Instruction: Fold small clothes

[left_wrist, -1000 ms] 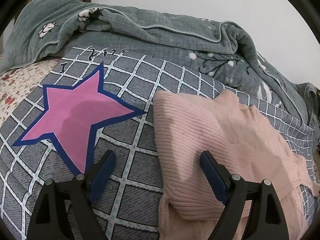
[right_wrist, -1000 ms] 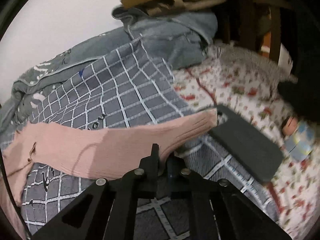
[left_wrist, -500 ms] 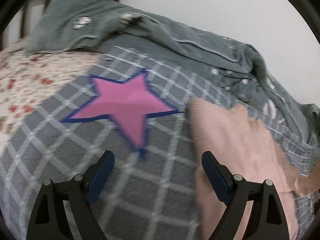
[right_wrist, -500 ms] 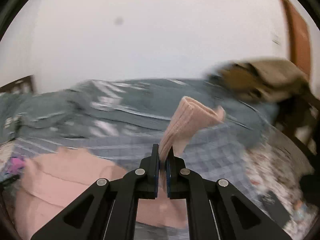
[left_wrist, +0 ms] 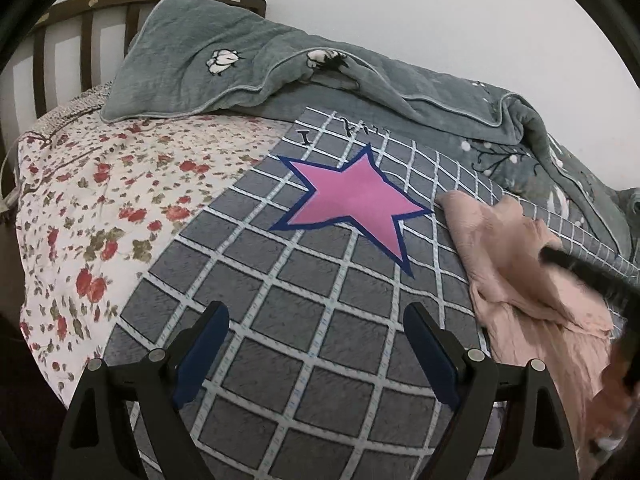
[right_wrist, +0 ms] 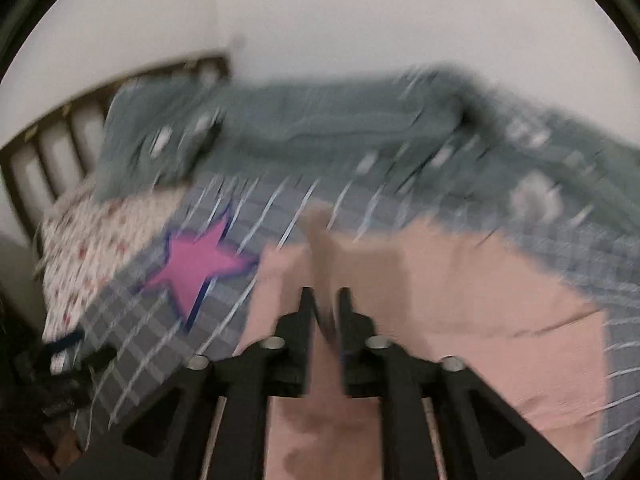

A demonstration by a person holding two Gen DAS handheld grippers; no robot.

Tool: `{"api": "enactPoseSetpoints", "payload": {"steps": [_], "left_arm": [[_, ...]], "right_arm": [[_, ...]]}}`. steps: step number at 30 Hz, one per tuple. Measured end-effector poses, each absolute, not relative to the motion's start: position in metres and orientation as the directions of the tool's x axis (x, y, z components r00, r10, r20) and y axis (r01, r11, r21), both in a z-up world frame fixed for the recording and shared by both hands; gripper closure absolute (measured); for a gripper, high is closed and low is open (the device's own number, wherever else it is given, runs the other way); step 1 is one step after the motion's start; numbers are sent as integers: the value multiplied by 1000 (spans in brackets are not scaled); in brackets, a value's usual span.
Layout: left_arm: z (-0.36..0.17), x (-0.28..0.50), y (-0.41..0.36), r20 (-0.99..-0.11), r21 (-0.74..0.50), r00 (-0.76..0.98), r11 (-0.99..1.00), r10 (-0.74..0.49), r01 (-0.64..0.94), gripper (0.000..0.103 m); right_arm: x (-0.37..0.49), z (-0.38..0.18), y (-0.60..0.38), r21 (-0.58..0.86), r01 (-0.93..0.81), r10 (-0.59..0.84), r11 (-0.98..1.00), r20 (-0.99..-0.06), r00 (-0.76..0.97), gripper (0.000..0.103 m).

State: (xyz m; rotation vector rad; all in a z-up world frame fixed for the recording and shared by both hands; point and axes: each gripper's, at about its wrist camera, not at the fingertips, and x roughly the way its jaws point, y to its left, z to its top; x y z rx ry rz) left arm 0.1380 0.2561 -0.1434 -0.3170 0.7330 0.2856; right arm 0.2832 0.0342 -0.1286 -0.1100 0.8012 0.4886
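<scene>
Two grippers in play over a bed. Left gripper (left_wrist: 316,344), black frame with blue-padded fingers, is spread wide with nothing between the pads; it hangs over the grey plush blanket with a white grid pattern (left_wrist: 280,320). Pale pink ribbed knit garment (left_wrist: 516,264) lies on that blanket, off to the right of the left gripper and beyond its right finger, not touching it; its near end is bunched and creased. Pink star patch with a dark blue border (left_wrist: 352,200) sits on the blanket ahead of the left gripper, just left of the garment's far corner.

Right gripper (right_wrist: 325,300), black, heavily motion-blurred in its own view. Its fingers stand a narrow gap apart with a strip of the pink garment (right_wrist: 440,280) running up between them; blur hides whether the pads press the fabric, so can't tell if clenched or let go. Rest of the garment spreads flat on the grid blanket (right_wrist: 132,344) ahead and to the right of this gripper. Star patch (right_wrist: 196,260) to its left.

Grey-green quilt with white flower prints (left_wrist: 248,64) is heaped along the far side, white sheet with a red floral print (left_wrist: 100,200) at left, dark wooden slatted headboard (left_wrist: 80,16) behind.
</scene>
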Motion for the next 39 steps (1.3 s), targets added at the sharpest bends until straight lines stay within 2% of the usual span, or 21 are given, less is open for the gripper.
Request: {"api": "enactPoseSetpoints", "payload": {"steps": [2, 5, 8, 14, 22, 25, 28, 30, 31, 32, 34, 35, 38, 39], "left_arm": [[-144, 139, 251, -690, -195, 714, 921, 116, -338, 14], [-144, 142, 238, -687, -199, 721, 930, 93, -309, 14], [-145, 148, 221, -686, -208, 725, 942, 52, -264, 14], [-148, 179, 186, -694, -234, 720, 952, -21, -199, 14], [-152, 248, 168, -708, -322, 695, 933, -123, -163, 18], [-164, 274, 165, -743, -307, 658, 937, -125, -168, 29], [-168, 288, 165, -738, -315, 662, 934, -131, -167, 29], [-169, 298, 161, -742, -316, 656, 936, -140, -156, 36], [-169, 302, 159, -743, -308, 654, 940, -143, -145, 59], [-169, 306, 154, -741, -304, 652, 946, -161, -112, 86], [-159, 304, 150, -714, -263, 688, 961, -132, -88, 87], [-153, 299, 150, -686, -253, 718, 964, -117, -85, 87], [-146, 292, 152, -647, -270, 753, 959, -119, -80, 87], [-151, 294, 150, -663, -257, 741, 962, -109, -88, 87]], "right_arm": [[273, -134, 25, 78, -462, 372, 884, -715, 592, 63], [252, -122, -8, 18, -442, 338, 897, -673, 658, 57], [234, -112, -62, -24, -381, 283, 924, -625, 728, 48], [247, -125, -175, -80, -173, 77, 982, -663, 744, 47], [303, -149, -247, 132, -100, 165, 986, -735, 658, 47], [323, -162, -244, 126, -108, 166, 986, -761, 627, 47], [342, -179, -233, 112, -134, 169, 985, -794, 584, 47], [349, -188, -234, 139, -147, 198, 979, -806, 559, 47], [351, -188, -235, 152, -152, 212, 977, -804, 556, 47], [354, -189, -236, 170, -159, 231, 972, -801, 552, 47], [356, -186, -239, 222, -196, 295, 955, -769, 567, 79], [353, -180, -242, 239, -212, 319, 948, -731, 603, 89], [342, -162, -253, 278, -241, 366, 930, -635, 681, 90], [344, -165, -252, 258, -225, 341, 939, -653, 676, 90]]}}
